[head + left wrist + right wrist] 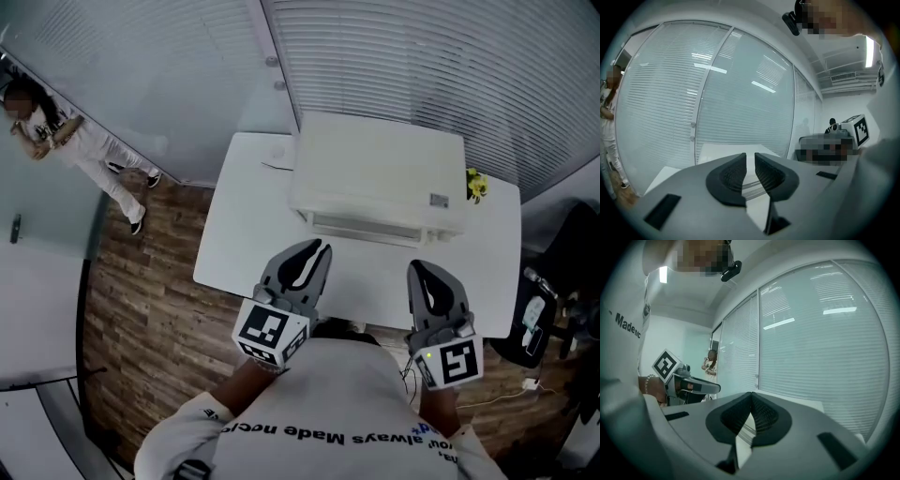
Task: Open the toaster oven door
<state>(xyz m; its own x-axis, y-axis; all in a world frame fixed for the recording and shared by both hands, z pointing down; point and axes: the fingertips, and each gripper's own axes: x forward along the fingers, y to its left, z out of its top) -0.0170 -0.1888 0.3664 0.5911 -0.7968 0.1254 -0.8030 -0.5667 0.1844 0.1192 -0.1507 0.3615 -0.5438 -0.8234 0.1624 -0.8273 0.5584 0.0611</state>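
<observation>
Toaster oven [380, 173] sits at the far side of the white table [234, 253], its front facing both grippers and well apart from them. Left gripper [750, 157]: jaws slightly parted, nothing between. Right gripper [751, 395]: jaws closed tip to tip, empty.

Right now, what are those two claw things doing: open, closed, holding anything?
Left gripper: jaws slightly apart, nothing between them.
Right gripper: jaws closed together, holding nothing.
</observation>
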